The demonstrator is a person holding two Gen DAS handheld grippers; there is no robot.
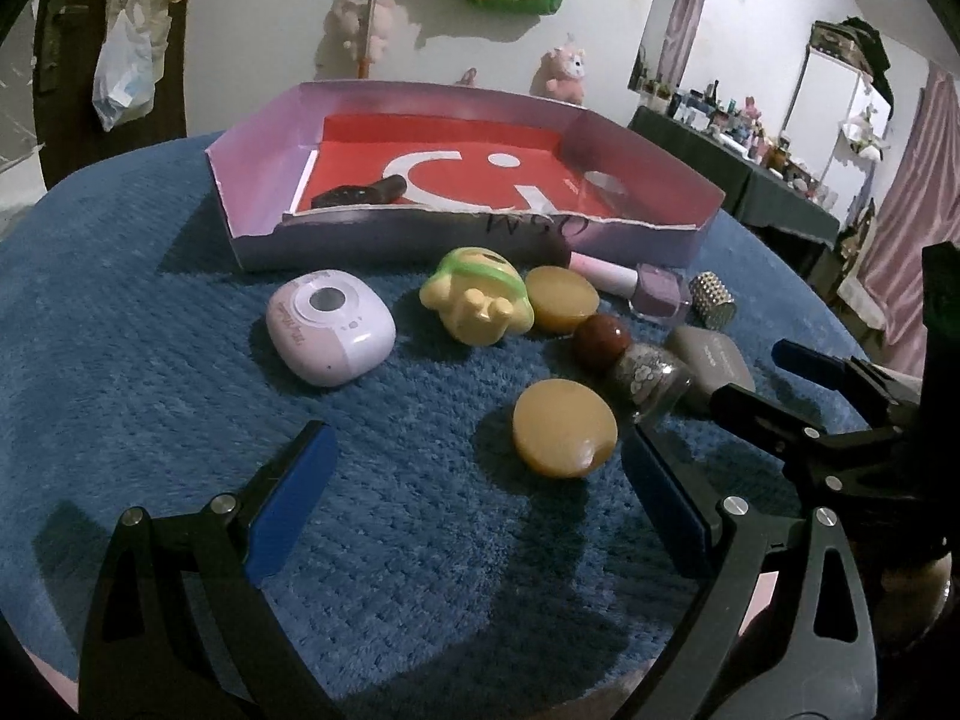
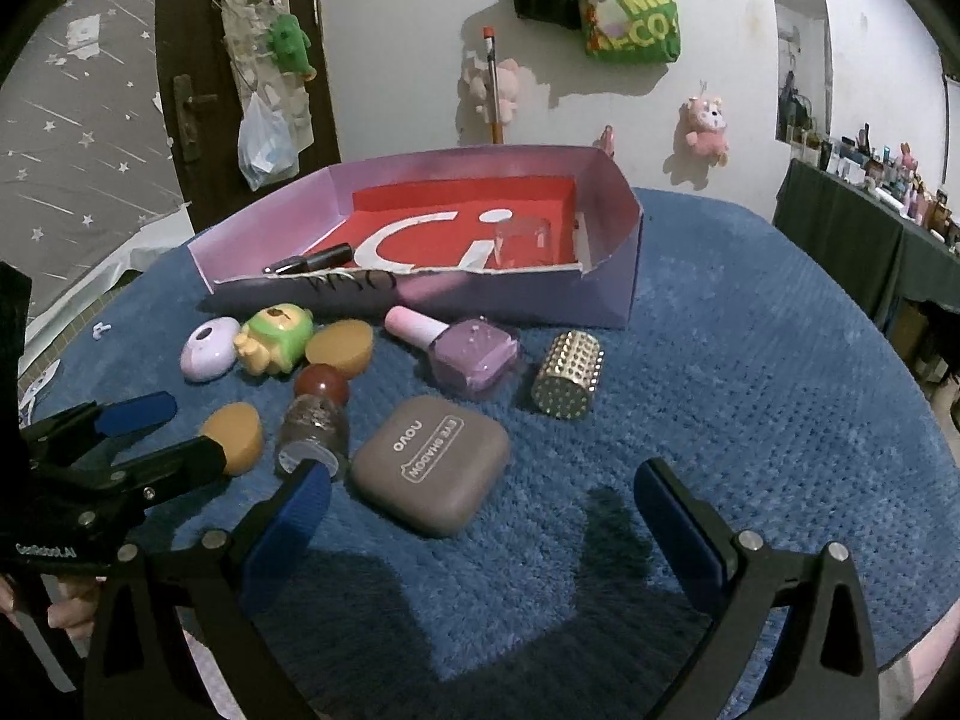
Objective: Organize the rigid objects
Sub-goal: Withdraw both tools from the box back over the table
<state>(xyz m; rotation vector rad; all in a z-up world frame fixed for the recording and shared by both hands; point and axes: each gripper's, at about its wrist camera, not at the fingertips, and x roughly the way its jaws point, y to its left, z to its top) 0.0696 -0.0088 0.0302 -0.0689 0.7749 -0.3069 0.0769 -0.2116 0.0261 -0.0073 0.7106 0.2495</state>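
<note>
On the bench, box at 12 o'clock held only a dark tube and clear cup; roughly nine items lay outside. Both hand-held grippers, left and right, were spread, empty. Mostly undone, I judged.

Blue fuzzy table cover bears purple box, scattered cosmetics, toys.
</note>
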